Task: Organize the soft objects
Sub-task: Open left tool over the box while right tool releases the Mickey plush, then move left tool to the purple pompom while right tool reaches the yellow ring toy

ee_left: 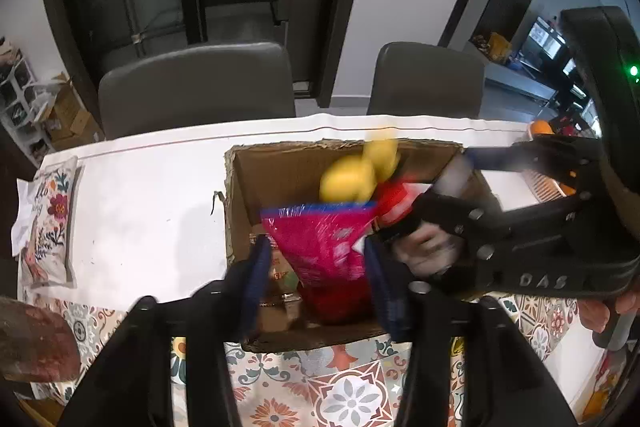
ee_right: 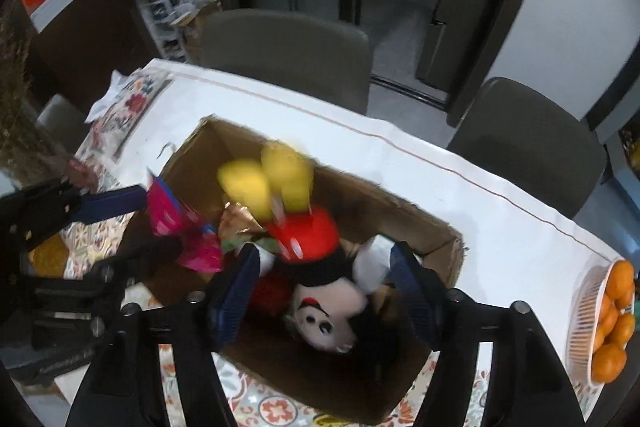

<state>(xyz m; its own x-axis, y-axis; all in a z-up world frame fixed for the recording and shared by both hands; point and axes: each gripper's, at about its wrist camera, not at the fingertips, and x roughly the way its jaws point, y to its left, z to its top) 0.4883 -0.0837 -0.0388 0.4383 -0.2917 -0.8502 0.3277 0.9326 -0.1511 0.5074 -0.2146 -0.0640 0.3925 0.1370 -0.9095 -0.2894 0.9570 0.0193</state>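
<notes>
An open cardboard box stands on the table. Over its near left part hangs my left gripper. Its blue pads stand apart with a pink plastic bag loose between them. My right gripper hovers over the right part of the box, also open. A mouse plush with yellow shoes and red shorts hangs head down between its pads, blurred, with gaps on both sides. Underneath lie a red soft thing and some packets.
A floral cushion lies at the table's left end. A white basket of oranges sits at the right edge. Two grey chairs stand behind the table. A hand grips the right tool.
</notes>
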